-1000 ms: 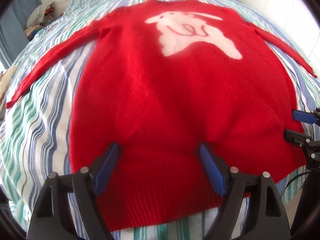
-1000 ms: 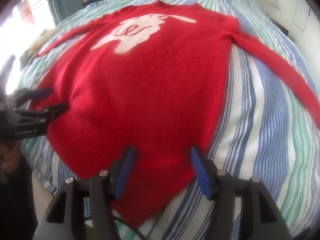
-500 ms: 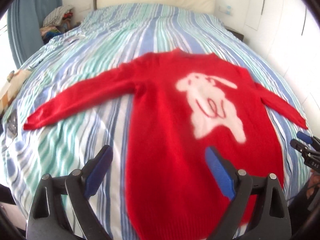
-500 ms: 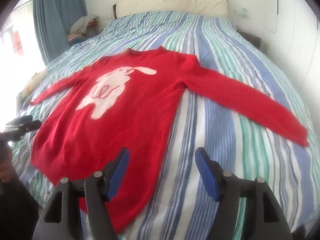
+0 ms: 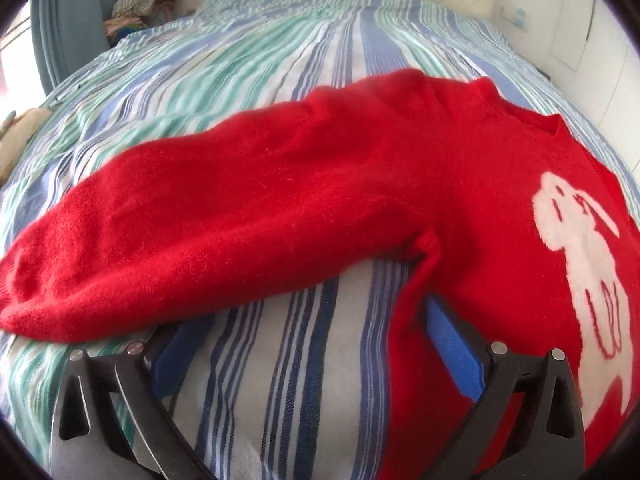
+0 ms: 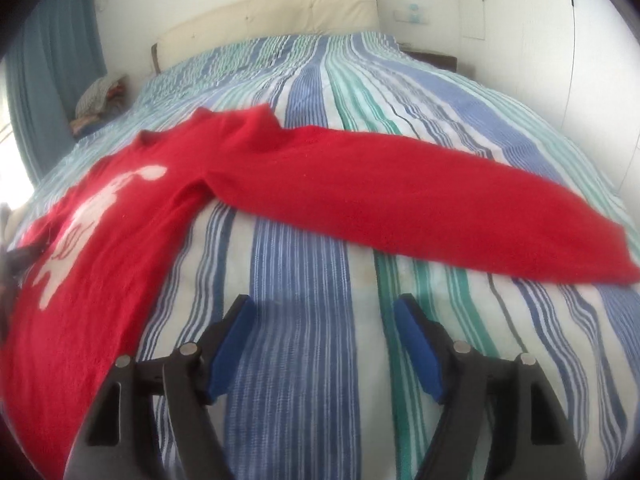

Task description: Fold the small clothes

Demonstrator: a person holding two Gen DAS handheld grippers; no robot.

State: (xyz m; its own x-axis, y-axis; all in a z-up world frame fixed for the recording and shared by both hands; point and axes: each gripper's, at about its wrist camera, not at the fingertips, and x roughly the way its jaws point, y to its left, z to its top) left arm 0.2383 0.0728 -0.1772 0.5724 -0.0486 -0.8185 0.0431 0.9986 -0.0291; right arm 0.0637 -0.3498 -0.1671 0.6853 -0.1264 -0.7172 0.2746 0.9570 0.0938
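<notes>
Left wrist view: earlier the left tool [image 5: 316,356] straddled the hem of the red sweater [image 5: 460,208]; now it hangs beside the armpit, jaws apart and opening, only striped bed cover [image 5: 304,364] between them. 1 fuzzy knit sleeve [image 5: 208,232] runs long-axis leftward from the body, flat on the bed.

Right wrist view: the right tool [image 6: 324,344] has likewise left the hem; jaws apart, opening, over bare cover. The other sleeve [image 6: 432,204] stretches rightward from the sweater's body; neck toward the padded headboard [image 6: 272,12].
</notes>
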